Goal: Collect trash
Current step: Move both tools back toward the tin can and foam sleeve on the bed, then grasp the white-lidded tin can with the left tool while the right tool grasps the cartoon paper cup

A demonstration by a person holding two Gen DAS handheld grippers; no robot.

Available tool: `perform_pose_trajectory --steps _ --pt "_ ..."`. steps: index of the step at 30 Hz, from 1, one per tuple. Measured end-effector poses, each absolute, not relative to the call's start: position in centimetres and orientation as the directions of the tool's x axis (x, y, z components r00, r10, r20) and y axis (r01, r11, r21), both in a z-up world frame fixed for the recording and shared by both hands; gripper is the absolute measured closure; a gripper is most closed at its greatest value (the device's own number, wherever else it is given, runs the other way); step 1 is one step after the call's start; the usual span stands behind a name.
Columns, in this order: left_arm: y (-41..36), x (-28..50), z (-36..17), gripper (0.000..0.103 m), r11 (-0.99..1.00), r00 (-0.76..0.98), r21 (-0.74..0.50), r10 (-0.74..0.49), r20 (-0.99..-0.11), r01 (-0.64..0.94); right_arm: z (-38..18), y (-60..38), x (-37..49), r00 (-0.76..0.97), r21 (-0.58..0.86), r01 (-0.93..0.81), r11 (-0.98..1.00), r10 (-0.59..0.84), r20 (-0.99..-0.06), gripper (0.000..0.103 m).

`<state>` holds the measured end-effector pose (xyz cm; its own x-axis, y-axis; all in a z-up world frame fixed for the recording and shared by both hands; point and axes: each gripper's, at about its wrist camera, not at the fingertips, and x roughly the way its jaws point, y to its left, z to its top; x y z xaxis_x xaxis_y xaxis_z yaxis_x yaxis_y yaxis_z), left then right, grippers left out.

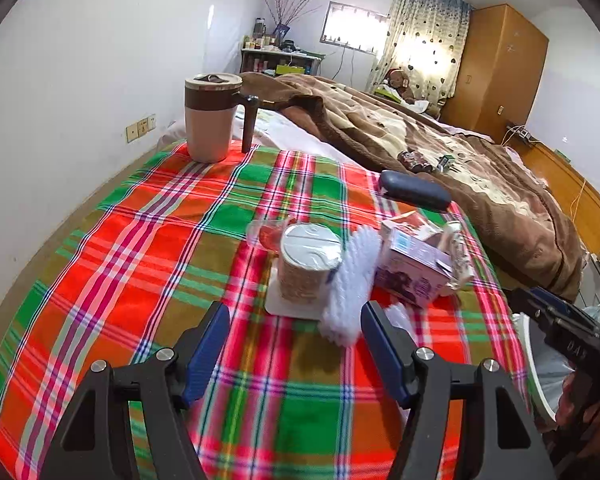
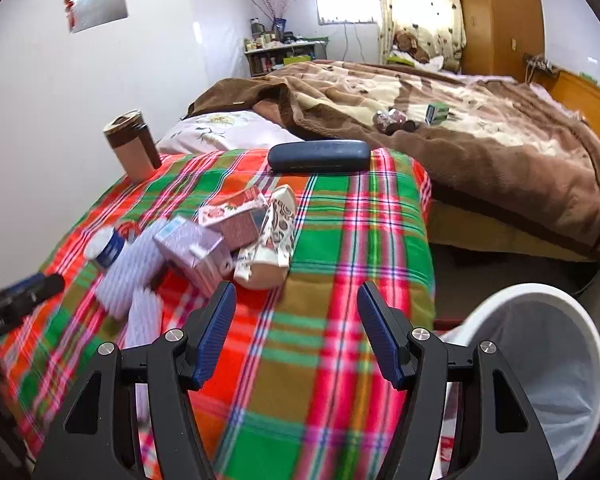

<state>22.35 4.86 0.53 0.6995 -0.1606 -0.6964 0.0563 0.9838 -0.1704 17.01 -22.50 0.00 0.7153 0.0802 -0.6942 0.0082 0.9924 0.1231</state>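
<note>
Trash lies in a pile on the plaid cloth (image 1: 148, 240): a sealed cup (image 1: 310, 266) on a white coaster, white foam netting (image 1: 352, 280), a purple carton (image 1: 414, 270) and crumpled wrappers. In the right wrist view I see the purple carton (image 2: 192, 250), a pink carton (image 2: 236, 220), a crumpled patterned wrapper (image 2: 272, 240) and the foam netting (image 2: 130, 272). My left gripper (image 1: 296, 314) is open and empty just before the cup and netting. My right gripper (image 2: 296, 294) is open and empty, just short of the wrapper. A white bin (image 2: 540, 356) with a grey liner stands at the lower right.
A tall mug with a brown band (image 1: 214, 118) stands at the cloth's far left. A dark blue glasses case (image 2: 318, 156) lies at the far edge. Beyond is a bed with a brown blanket (image 2: 480, 140) holding small items. The other gripper (image 1: 560, 324) shows at the right.
</note>
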Motion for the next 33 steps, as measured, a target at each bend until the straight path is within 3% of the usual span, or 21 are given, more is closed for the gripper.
perform_pose_trajectory --steps 20,28,31,33 --pt "3.6 29.7 -3.1 0.035 0.983 0.648 -0.179 -0.168 -0.743 0.049 -2.1 -20.9 22.5 0.681 0.107 -0.008 0.994 0.084 -0.728 0.039" --pt "3.7 30.8 -4.0 0.035 0.982 0.644 -0.185 -0.163 -0.748 0.034 -2.9 -21.0 23.1 0.664 0.108 0.011 0.994 0.074 -0.744 0.057" --pt "3.7 30.8 -4.1 0.036 0.982 0.645 -0.184 -0.163 -0.747 0.034 -3.1 -21.0 23.2 0.659 0.109 0.008 0.994 0.077 -0.748 0.067" --pt "3.8 30.9 -4.1 0.041 0.982 0.646 -0.184 -0.162 -0.746 0.034 -3.2 -20.9 23.2 0.660 0.103 0.006 0.995 0.073 -0.748 0.077"
